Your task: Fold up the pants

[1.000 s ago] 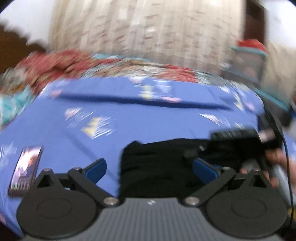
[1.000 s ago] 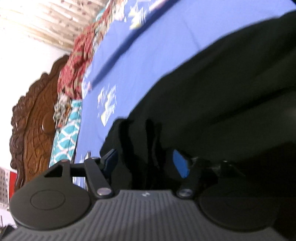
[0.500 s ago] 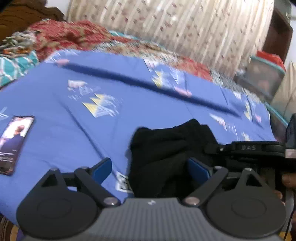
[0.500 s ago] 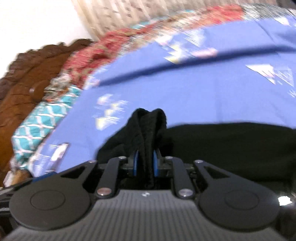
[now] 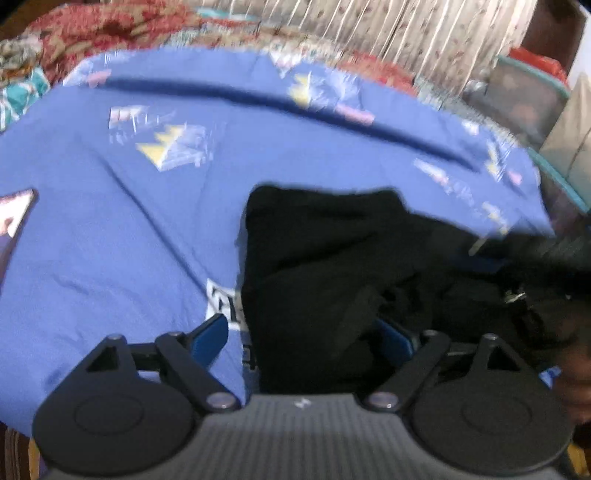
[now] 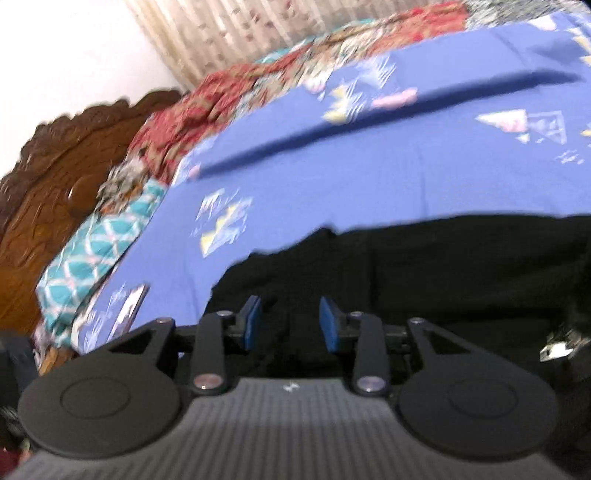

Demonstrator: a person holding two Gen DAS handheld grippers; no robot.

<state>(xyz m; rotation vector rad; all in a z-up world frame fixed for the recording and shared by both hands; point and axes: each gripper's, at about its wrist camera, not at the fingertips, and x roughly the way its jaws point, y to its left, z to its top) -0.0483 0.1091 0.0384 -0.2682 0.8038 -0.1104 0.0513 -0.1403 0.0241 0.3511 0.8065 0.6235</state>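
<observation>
Black pants (image 5: 332, 266) lie bunched in a dark heap on a bed covered by a blue sheet (image 5: 110, 240) printed with pale triangles; the heap sits near the sheet's front edge, toward its right side in the left wrist view. The left gripper (image 5: 301, 338) points down at the heap with its jaws standing wide; they have just been narrowing a little. Its blue left pad rests over bare sheet just beside the cloth, while the right pad is partly buried in the folds, so cloth lies between the pads without being pinched. The right gripper (image 6: 290, 323) hangs just above the pants (image 6: 424, 266), its blue pads parted with a clear gap; its jaws have just been opening, and no cloth is clamped between them. A phone (image 6: 129, 306) lies on the sheet near its left edge, well apart from the pants. Along the sheet's far edge runs a red patterned blanket (image 6: 229, 96), with a teal patterned cloth (image 6: 92, 251) and a carved wooden headboard (image 6: 48, 177) at the left, and a pale curtain (image 5: 424, 33) behind
</observation>
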